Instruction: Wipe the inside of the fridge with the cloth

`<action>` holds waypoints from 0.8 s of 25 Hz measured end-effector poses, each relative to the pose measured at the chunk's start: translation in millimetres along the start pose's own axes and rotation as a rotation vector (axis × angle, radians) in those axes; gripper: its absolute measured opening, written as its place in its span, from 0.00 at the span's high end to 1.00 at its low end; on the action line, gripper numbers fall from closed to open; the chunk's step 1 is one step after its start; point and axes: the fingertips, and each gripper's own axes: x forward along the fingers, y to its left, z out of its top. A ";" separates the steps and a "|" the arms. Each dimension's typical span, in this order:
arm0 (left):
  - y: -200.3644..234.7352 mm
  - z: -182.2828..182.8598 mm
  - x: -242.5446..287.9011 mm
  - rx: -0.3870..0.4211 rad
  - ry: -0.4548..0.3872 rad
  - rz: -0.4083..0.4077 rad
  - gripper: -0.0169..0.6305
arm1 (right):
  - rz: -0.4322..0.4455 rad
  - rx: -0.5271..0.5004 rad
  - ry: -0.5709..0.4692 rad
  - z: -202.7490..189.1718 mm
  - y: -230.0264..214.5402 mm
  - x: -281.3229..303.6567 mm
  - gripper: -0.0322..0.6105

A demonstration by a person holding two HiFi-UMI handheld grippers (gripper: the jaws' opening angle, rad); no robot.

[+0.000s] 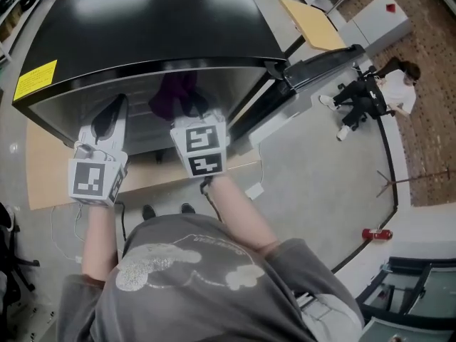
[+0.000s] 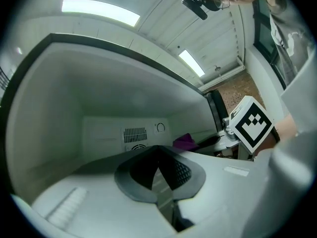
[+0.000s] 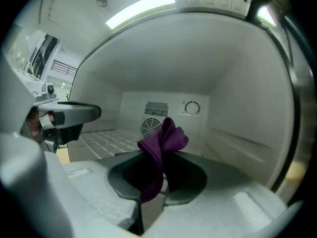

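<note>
Right gripper view: pinched cloth (image 3: 159,150) partly hides fan grille (image 3: 148,128).

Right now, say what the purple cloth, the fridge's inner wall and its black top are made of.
Purple cloth: soft matte fabric, folding limply.
Inner wall: probably moulded plastic, smooth, pale, rounded corners.
Black top: glossy, mirrors lights; painted metal or plastic, unclear.

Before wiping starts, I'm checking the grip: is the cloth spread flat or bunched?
Bunched: the purple cloth stands crumpled, pinched in the right gripper, jaws closed on it.
</note>
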 end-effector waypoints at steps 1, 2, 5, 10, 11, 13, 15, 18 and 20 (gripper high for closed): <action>-3.9 0.1 4.8 -0.001 -0.005 -0.010 0.95 | -0.030 -0.002 0.005 -3.7 -9.4 -3.1 0.89; -7.7 -0.1 9.4 -0.002 -0.010 -0.018 0.95 | -0.059 -0.004 0.009 -7.8 -18.0 -6.2 0.89; -16.5 -0.4 18.2 -0.008 -0.020 -0.038 0.95 | -0.111 0.002 -0.015 -11.4 -32.1 -15.5 0.89; -24.8 2.3 23.5 -0.011 -0.033 -0.068 0.95 | -0.152 0.013 -0.151 15.6 -37.6 -16.3 0.89; -26.1 2.9 24.0 -0.011 -0.033 -0.072 0.95 | -0.167 0.022 -0.156 19.1 -40.9 -14.0 0.89; -29.2 3.1 24.5 -0.012 -0.030 -0.082 0.95 | -0.209 0.029 -0.159 24.2 -48.6 -11.8 0.89; -31.7 2.5 24.3 -0.014 -0.027 -0.089 0.95 | -0.250 0.038 -0.156 26.2 -54.9 -13.3 0.89; -34.2 0.3 23.4 -0.019 -0.023 -0.095 0.95 | -0.289 0.068 -0.151 22.8 -60.4 -21.7 0.89; -35.4 -1.7 23.4 -0.022 -0.022 -0.099 0.95 | -0.306 0.071 -0.155 18.7 -61.8 -30.1 0.89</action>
